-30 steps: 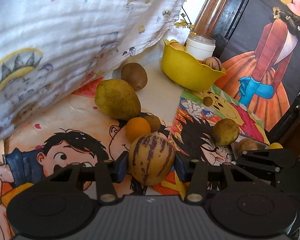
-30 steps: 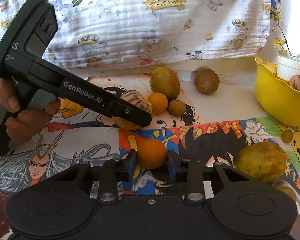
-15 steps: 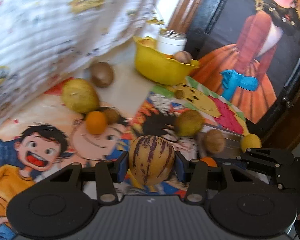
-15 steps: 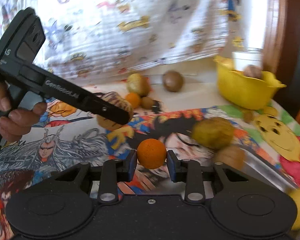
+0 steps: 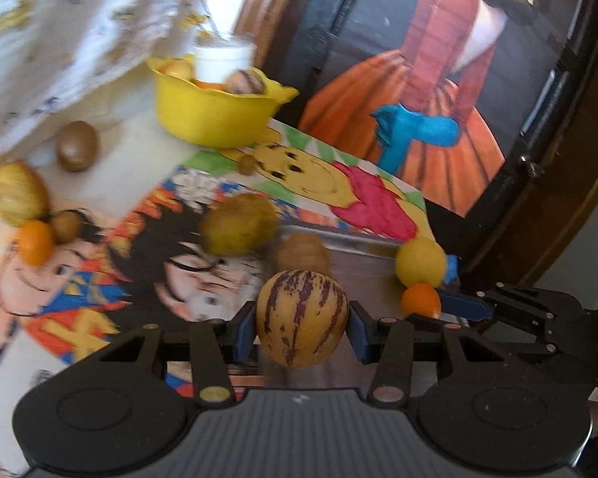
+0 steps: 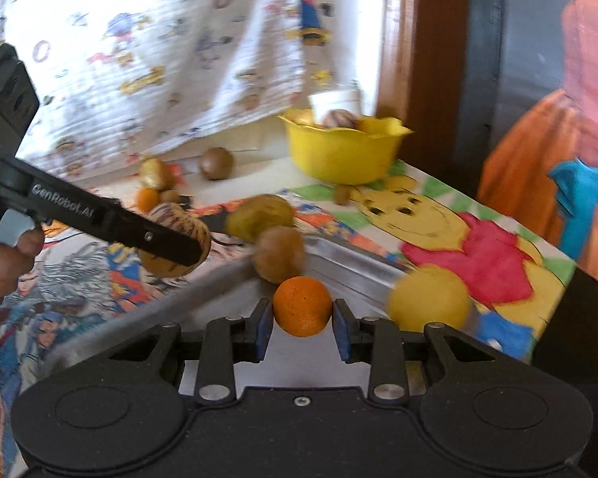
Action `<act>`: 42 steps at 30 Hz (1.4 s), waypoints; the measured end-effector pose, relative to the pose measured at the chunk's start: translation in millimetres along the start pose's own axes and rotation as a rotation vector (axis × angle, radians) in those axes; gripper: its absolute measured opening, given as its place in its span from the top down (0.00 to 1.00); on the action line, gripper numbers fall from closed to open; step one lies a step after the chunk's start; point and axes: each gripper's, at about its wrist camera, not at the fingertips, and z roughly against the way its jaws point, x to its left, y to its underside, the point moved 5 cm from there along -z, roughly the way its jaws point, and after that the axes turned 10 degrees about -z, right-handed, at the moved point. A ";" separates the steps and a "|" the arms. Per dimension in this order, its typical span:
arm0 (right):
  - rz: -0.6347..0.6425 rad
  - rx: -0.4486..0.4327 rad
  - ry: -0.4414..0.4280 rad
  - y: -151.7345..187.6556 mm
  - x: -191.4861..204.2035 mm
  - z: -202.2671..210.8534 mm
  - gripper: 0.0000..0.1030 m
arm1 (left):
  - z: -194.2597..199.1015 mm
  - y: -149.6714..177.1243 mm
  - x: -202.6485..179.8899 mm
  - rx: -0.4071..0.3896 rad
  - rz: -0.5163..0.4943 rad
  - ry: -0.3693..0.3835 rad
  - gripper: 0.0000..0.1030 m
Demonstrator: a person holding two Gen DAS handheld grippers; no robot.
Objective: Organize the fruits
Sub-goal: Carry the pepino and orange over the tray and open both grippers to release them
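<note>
Two purple-striped cream melons: one clamped (image 5: 302,318), one in the bowl (image 5: 245,81). Two small round oranges (image 6: 302,306) (image 5: 35,241). Two large yellow-green pears (image 5: 239,223) (image 5: 18,193). One round yellow lemon (image 5: 419,261) at three o'clock. Three brown kiwis (blurred) (image 5: 77,150) (image 5: 302,254) (image 5: 65,226). One yellow plastic bowl (image 5: 215,119) at twelve o'clock.

Matte black plastic throughout. Left gripper (image 5: 302,324): ribbed grey panel at bottom centre of the frame, two round raised discs at the lower corners, brass-coloured pivot pins on slim black linkage arms, blue pads on the fingers (image 5: 241,332). Right gripper (image 6: 302,324): smooth black housing, one silver screw at centre, silver pivot pins, blue-padded fingers (image 6: 263,328). White "GenRobot.AI" lettering along a black side bar at left. Bare hand (image 6: 4,263) at the left edge.
</note>
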 end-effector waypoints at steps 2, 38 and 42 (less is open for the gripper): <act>-0.010 0.000 0.027 4.9 -9.1 -0.1 0.67 | -8.3 2.0 -10.5 0.010 -0.011 0.010 0.50; -0.011 -0.034 0.153 25.3 -23.3 0.4 0.60 | -39.4 11.7 -30.4 0.018 -0.060 -0.074 0.47; -0.019 -0.040 0.147 26.6 -18.4 11.7 0.56 | -28.6 11.0 -31.0 0.000 -0.057 -0.088 0.41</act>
